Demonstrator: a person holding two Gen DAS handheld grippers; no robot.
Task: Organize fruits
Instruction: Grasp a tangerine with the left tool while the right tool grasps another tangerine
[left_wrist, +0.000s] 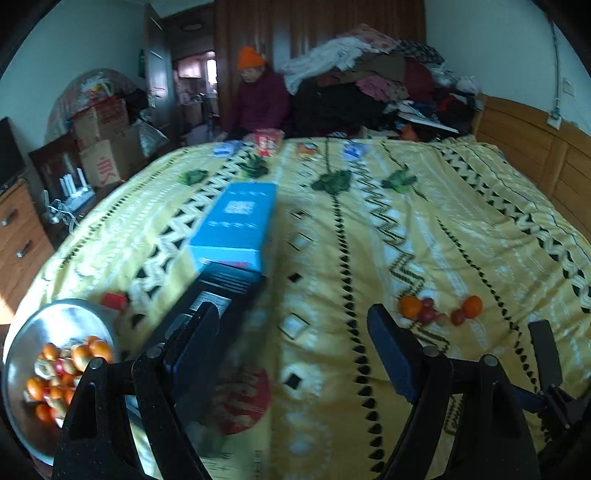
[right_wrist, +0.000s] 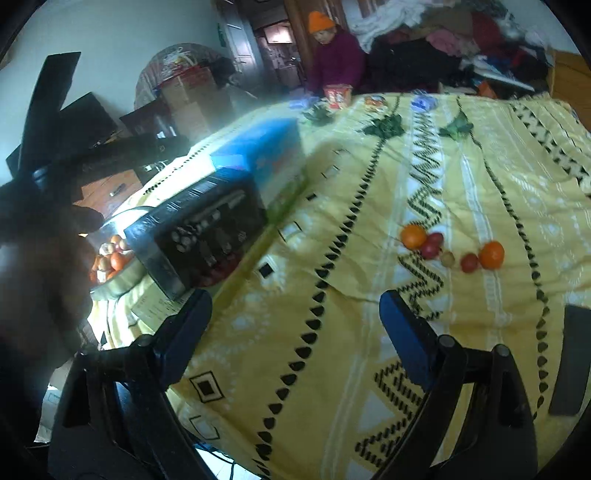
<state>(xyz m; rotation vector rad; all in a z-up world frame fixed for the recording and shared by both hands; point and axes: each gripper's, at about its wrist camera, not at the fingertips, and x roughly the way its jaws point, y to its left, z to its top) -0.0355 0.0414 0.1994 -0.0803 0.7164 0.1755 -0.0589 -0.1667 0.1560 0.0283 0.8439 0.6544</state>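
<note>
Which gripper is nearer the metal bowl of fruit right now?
Left. The left gripper hangs just beside the metal bowl; the right gripper sits farther off, with the dark box in between.

We look across a bed (left_wrist: 461, 229) spread with a yellow patterned quilt, its wooden headboard (left_wrist: 524, 147) against a pale wall (left_wrist: 491, 48) on the right. Beyond it we see a heap of clothes (left_wrist: 373, 81), dark wooden wardrobe doors (left_wrist: 295, 33), stacked cardboard boxes (left_wrist: 103, 144) and a wooden chest of drawers (left_wrist: 18, 236) on the left.
</note>
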